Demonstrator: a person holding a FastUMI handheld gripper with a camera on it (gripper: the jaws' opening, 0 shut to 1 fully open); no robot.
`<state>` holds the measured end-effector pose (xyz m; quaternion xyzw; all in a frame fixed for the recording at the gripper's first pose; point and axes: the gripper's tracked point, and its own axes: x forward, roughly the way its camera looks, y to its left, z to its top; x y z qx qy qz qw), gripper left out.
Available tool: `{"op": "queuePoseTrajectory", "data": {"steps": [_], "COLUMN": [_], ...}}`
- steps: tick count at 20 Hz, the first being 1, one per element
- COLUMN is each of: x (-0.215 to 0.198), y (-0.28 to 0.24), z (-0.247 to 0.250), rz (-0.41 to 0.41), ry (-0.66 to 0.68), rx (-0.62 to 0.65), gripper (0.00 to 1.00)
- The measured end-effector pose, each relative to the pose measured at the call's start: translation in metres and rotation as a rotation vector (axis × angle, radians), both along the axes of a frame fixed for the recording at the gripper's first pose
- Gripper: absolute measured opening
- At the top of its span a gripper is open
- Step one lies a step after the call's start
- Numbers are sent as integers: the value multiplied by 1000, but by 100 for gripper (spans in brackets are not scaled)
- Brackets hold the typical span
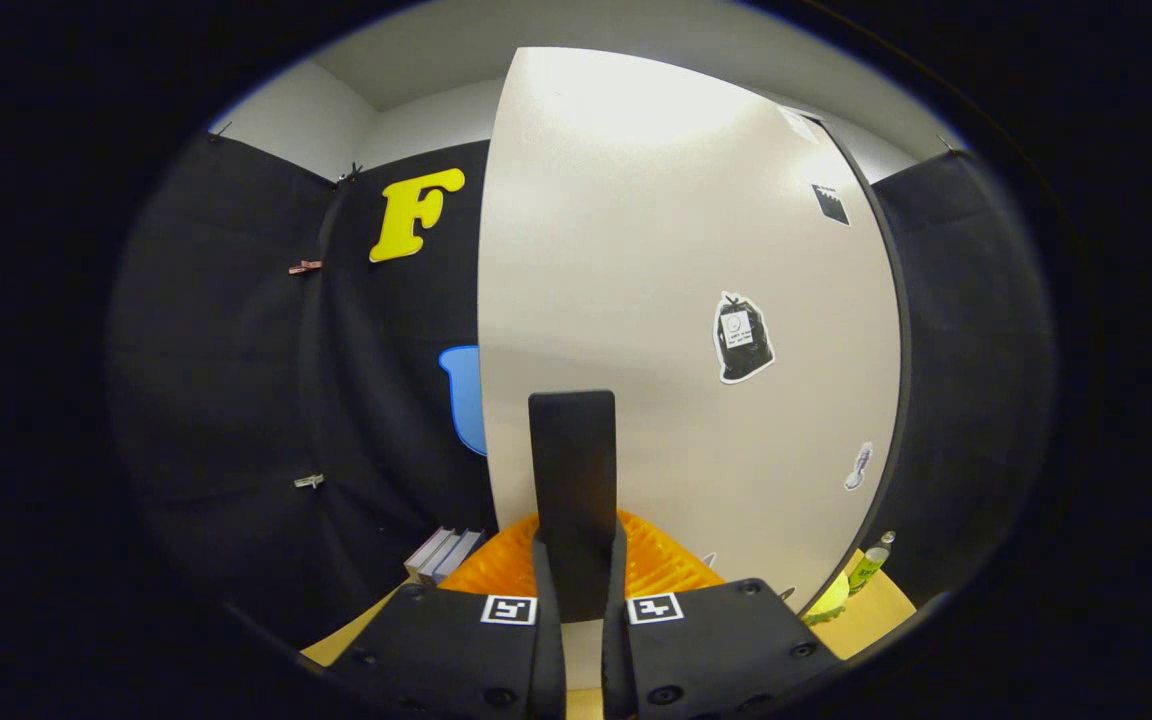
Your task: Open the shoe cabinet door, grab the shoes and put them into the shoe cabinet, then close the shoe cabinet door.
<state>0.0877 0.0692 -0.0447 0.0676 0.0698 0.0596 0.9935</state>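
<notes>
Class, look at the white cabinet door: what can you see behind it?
Behind the white door only the black cloth wall shows at either edge. The door hides the cabinet's inside. The claw looks shut, close to the door.

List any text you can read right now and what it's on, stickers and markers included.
Nothing here reads as legible text.
Cabinet door, bag-shaped sticker: printed lines, too small to read.
Corner sticker and lower sticker: no readable words.
Tool, shut on the dark handle: square coded markers, patterns only.
Green bottle: label too small.
</notes>
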Motion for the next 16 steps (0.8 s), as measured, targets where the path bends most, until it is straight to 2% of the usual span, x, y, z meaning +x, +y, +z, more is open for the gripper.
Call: {"op": "queuePoseTrajectory", "data": {"steps": [4,9,13,16], "x": [-42,-86,-108,-118], "y": [-27,-72,-107,-133], "z": [5,9,10,10], "rz": [37,41,52,31], "ry": [-2,-5,0,7], "rx": [11,21,34,54], "gripper": [18,18,17,17]}}
